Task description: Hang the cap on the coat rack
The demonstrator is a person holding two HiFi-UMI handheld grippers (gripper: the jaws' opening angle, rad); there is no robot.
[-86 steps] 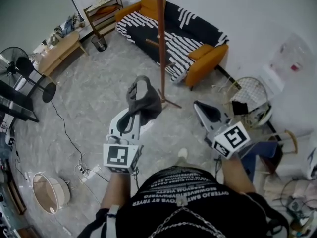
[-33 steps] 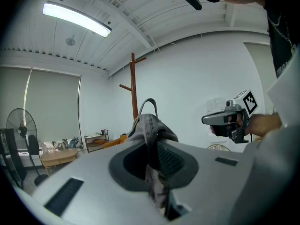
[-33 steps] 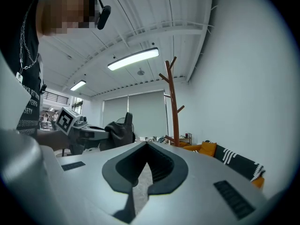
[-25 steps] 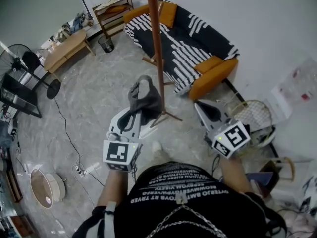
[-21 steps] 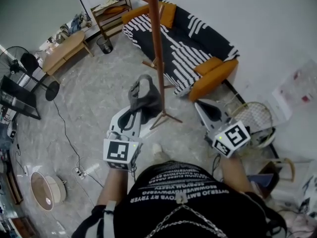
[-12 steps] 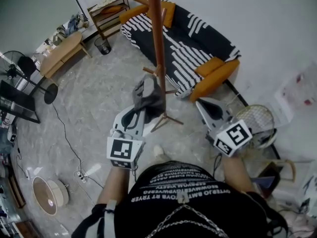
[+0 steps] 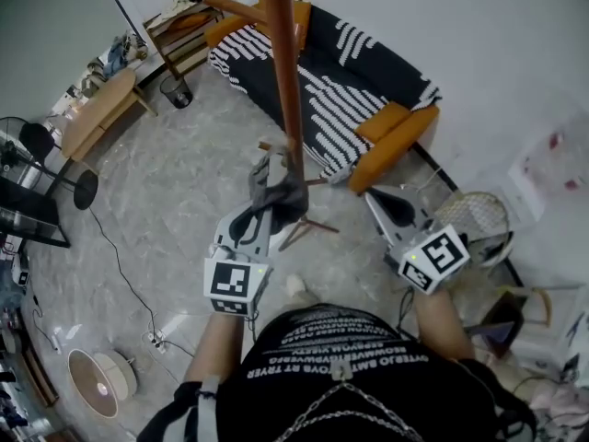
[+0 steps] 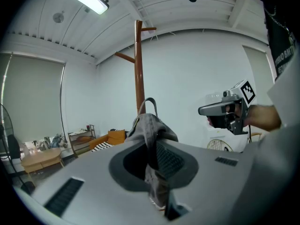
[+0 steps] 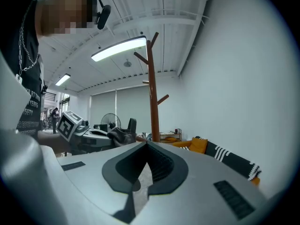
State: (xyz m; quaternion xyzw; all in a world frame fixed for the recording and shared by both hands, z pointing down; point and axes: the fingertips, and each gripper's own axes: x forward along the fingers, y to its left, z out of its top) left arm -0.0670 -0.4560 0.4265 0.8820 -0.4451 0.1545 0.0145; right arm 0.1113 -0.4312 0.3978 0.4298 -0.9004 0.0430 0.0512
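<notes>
In the head view my left gripper (image 7: 262, 208) is shut on a grey cap (image 7: 274, 188), held up right beside the brown pole of the coat rack (image 7: 282, 72). A low peg of the rack sticks out just behind the cap. In the left gripper view the cap (image 8: 151, 128) is pinched between the jaws, its strap loop on top, with the coat rack (image 8: 139, 69) straight ahead. My right gripper (image 7: 384, 201) hovers to the right of the pole, shut with nothing in it. From the right gripper view the coat rack (image 9: 153, 97) rises ahead and the cap (image 9: 121, 136) shows at the left.
A sofa (image 7: 345, 95) with a striped throw and orange cushions stands behind the rack. A fan (image 7: 37, 145), a wooden table (image 7: 97, 109) and a bin (image 7: 172, 90) are at the left. A wire basket (image 7: 474, 217) sits at the right, and a cable runs across the floor.
The person has stepped closer to the rack. My left gripper has carried the cap up against the pole. The right gripper stays where it was beside it.
</notes>
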